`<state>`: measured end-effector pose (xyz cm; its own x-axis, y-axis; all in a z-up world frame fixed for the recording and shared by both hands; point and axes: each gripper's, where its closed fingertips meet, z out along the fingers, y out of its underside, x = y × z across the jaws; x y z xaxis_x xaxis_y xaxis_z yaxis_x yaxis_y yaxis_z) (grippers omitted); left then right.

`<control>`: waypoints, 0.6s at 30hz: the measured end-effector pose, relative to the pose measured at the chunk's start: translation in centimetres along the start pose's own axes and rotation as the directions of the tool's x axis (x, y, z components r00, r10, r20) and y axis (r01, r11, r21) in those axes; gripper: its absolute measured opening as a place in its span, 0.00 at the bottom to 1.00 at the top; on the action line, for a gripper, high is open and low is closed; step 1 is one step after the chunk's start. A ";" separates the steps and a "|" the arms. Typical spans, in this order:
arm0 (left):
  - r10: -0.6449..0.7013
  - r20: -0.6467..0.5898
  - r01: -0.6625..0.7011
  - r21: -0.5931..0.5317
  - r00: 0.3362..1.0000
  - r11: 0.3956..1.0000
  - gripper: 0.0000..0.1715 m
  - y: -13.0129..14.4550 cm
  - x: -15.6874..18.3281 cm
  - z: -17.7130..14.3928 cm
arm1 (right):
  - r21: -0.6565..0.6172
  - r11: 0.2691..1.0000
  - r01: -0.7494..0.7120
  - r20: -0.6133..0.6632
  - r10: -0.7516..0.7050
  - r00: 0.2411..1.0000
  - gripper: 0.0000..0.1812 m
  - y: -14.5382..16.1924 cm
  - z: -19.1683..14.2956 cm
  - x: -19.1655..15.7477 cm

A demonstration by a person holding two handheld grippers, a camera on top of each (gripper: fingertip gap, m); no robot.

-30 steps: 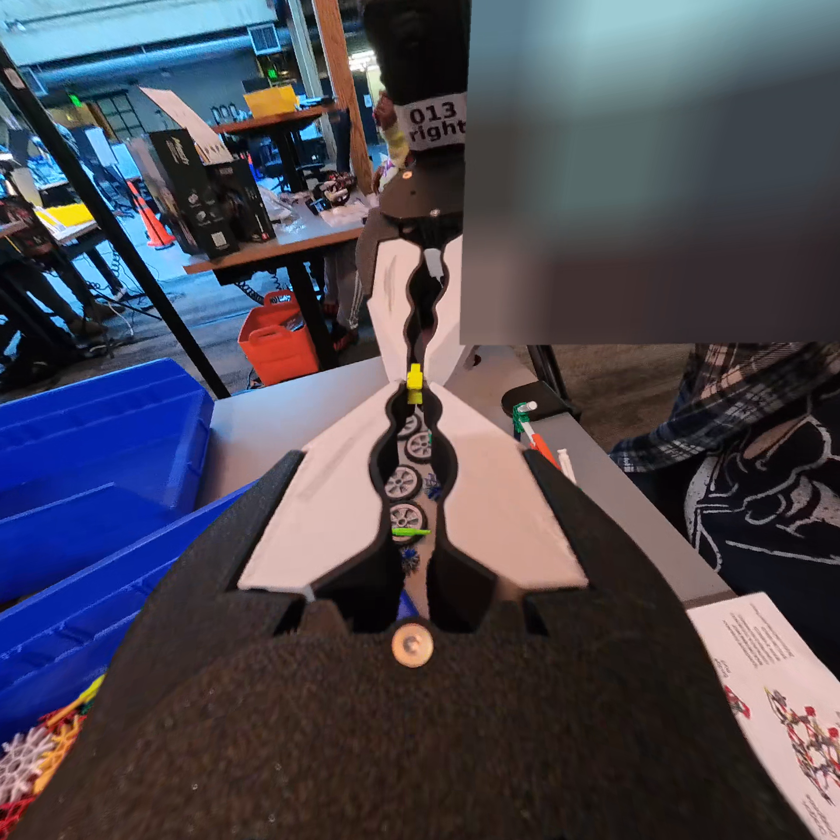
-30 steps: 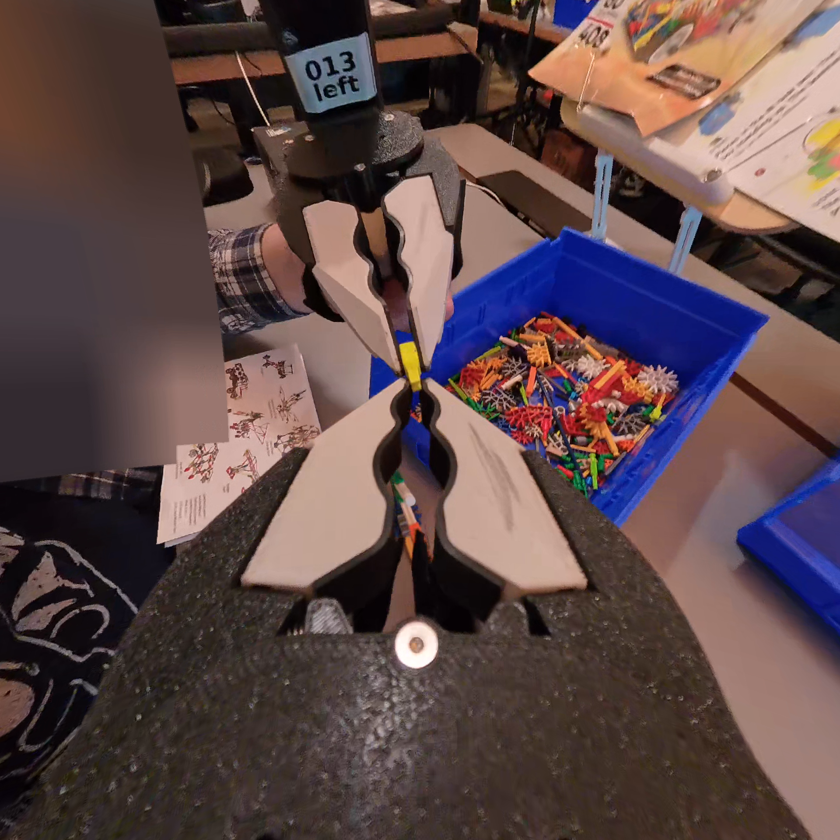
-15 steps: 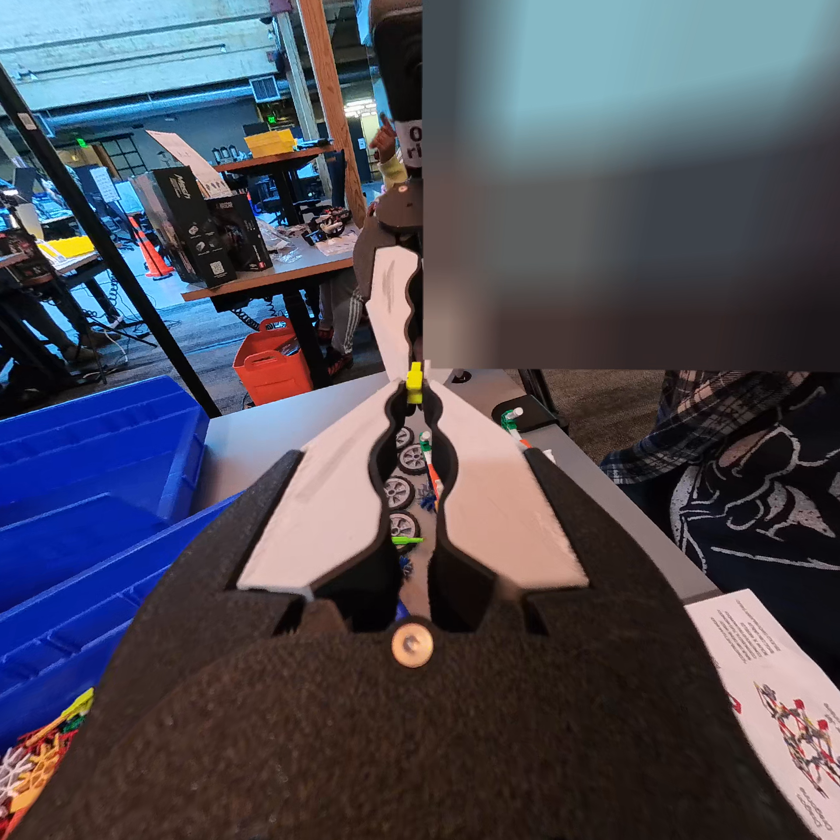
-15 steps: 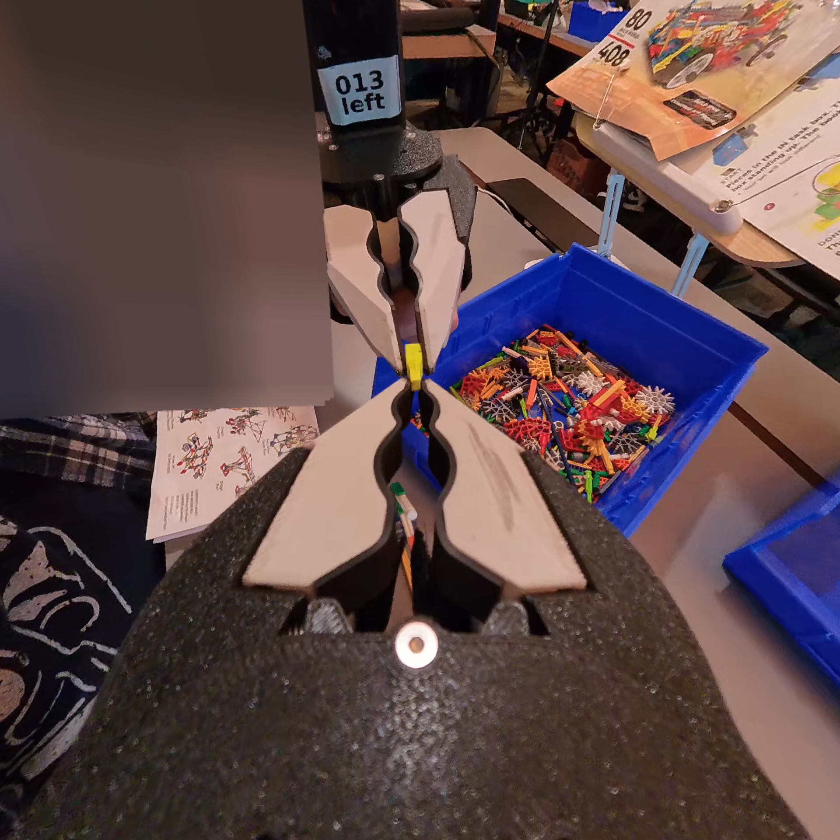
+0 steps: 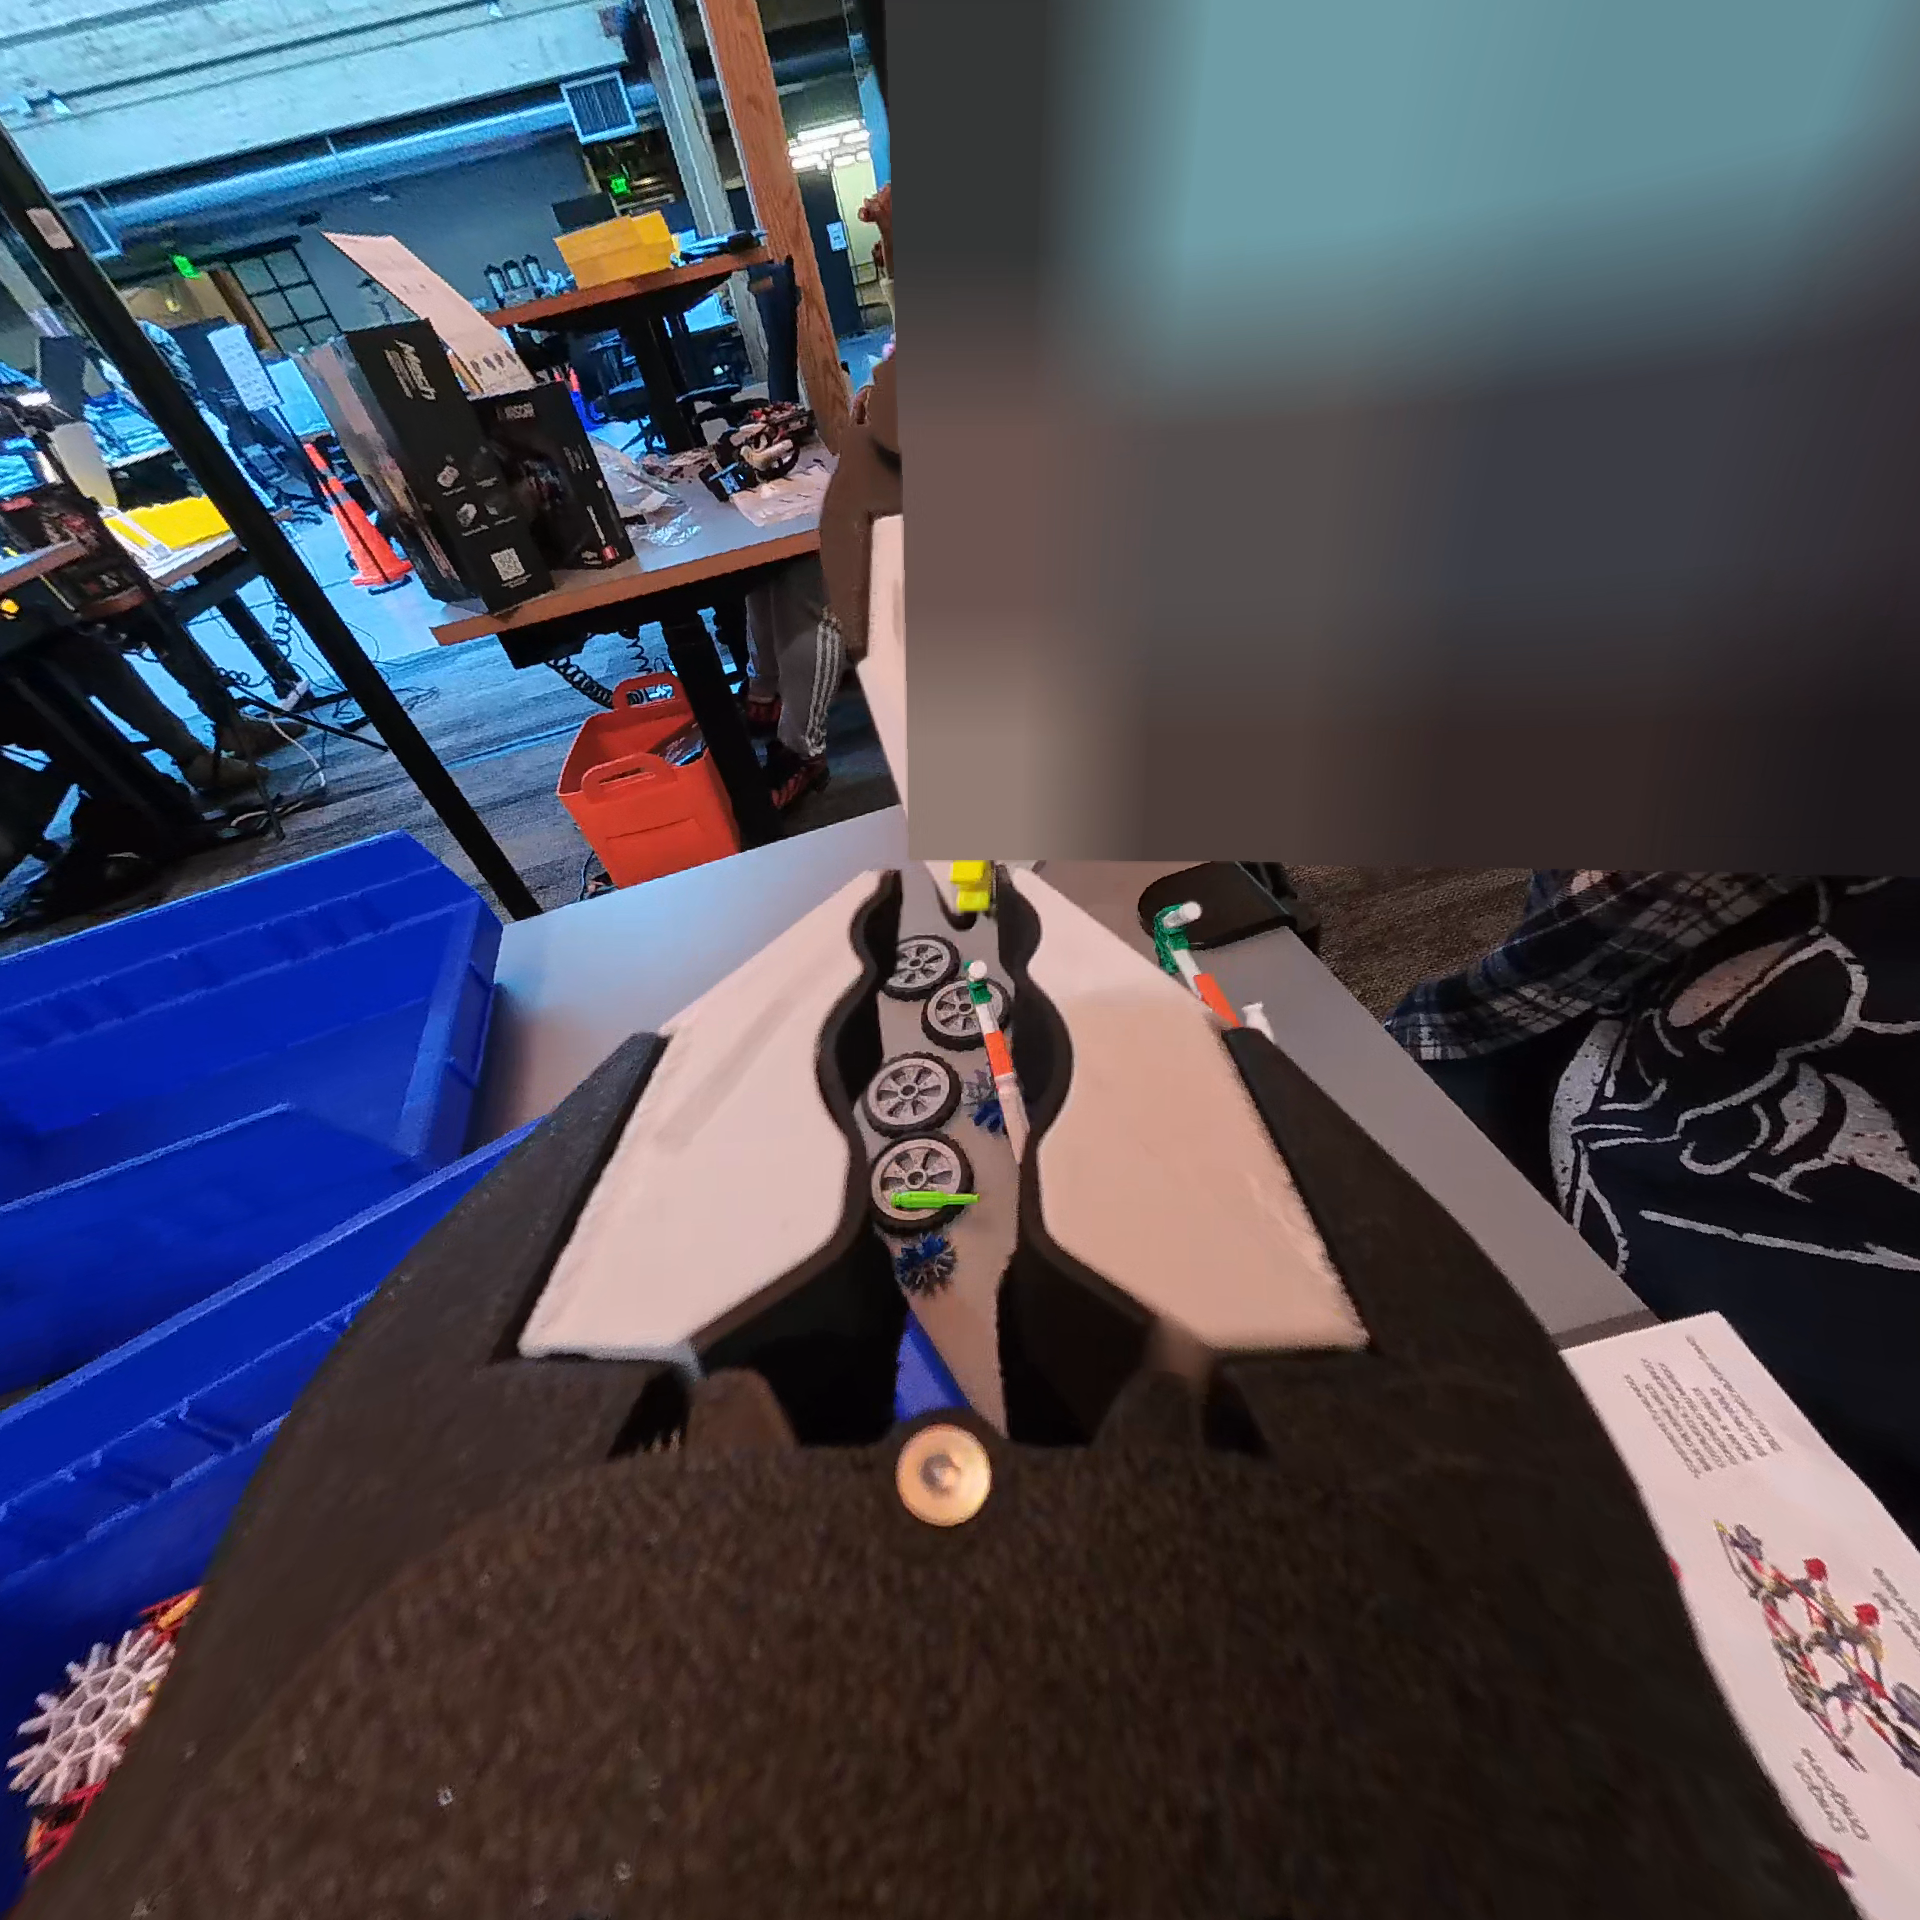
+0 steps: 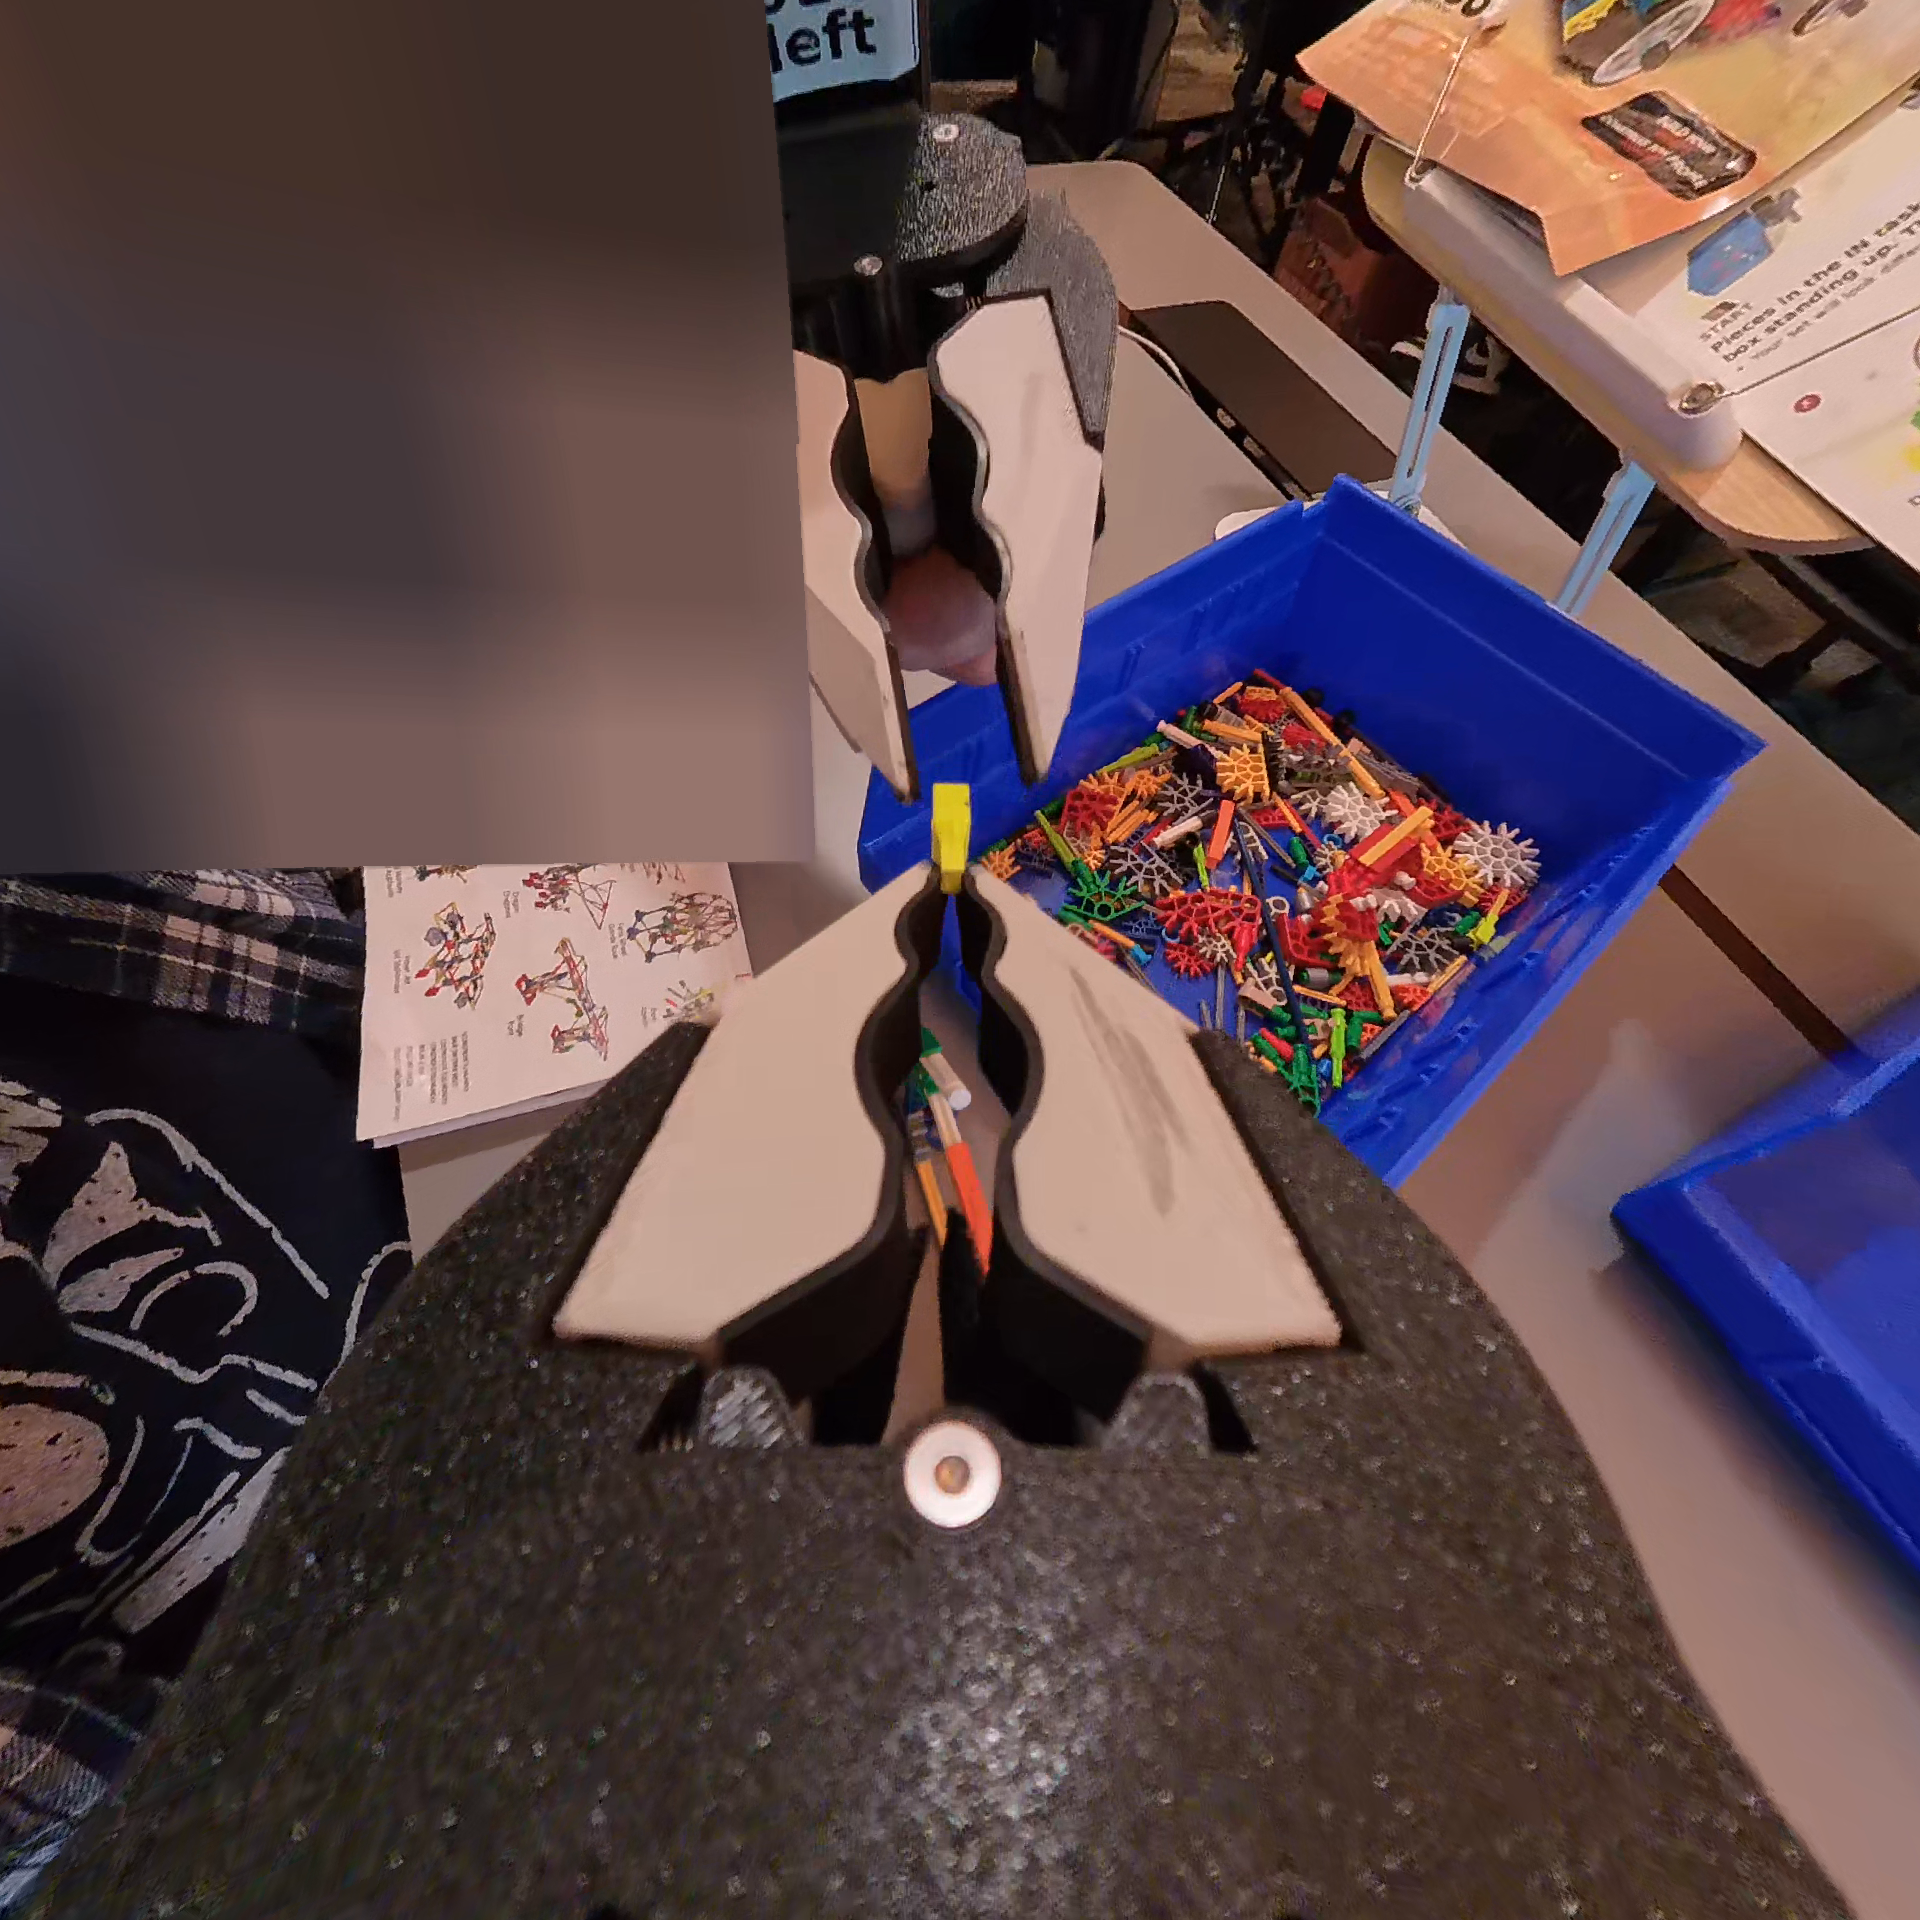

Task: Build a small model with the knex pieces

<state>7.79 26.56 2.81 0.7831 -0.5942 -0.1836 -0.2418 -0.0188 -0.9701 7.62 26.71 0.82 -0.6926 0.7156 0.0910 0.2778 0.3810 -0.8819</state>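
In the right wrist view my right gripper (image 6: 948,883) is shut on a small yellow plastic connector (image 6: 951,831), which sticks up out of its tips. My left gripper (image 6: 966,779) faces it from above with its jaws open; its fingertips (image 6: 902,774) stand on either side of the connector's top end, with gaps. In the left wrist view my left gripper (image 5: 945,883) is open and the yellow connector (image 5: 971,888) sits between its tips, close to the right finger. The right gripper is mostly hidden there by a blurred patch.
A blue bin (image 6: 1507,644) of several colourful construction pieces stands right of the grippers, with another blue bin (image 6: 1787,1247) nearer. An instruction sheet (image 6: 540,987) lies left. Grey wheels (image 5: 914,1096) and a white-orange rod (image 5: 992,1029) lie on the table (image 5: 623,956). More blue bins (image 5: 208,1039) stand left.
Both grippers were shut on the yellow connector. My left gripper's jaws have opened and let it go and drawn back a little. My right gripper stays shut on it.
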 end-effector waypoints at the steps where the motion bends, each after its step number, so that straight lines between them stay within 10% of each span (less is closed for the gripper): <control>1: 0.000 -0.001 0.000 -0.001 1.000 1.000 0.10 -0.1 0.0 -0.1 | -0.008 1.000 0.001 0.001 -0.001 1.000 0.01 0.1 -0.1 -0.1; 18: -0.014 -0.059 0.006 -0.127 0.998 0.992 0.12 2.0 1.5 0.8 | -0.136 0.991 -0.002 0.031 0.006 1.000 0.01 2.7 -1.2 -1.9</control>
<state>8.87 26.27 0.46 0.7512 -0.6402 -0.1608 -0.3076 -0.1240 -0.9434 10.45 27.06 -1.16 -0.7110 0.6996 0.0717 0.3667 0.4558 -0.8110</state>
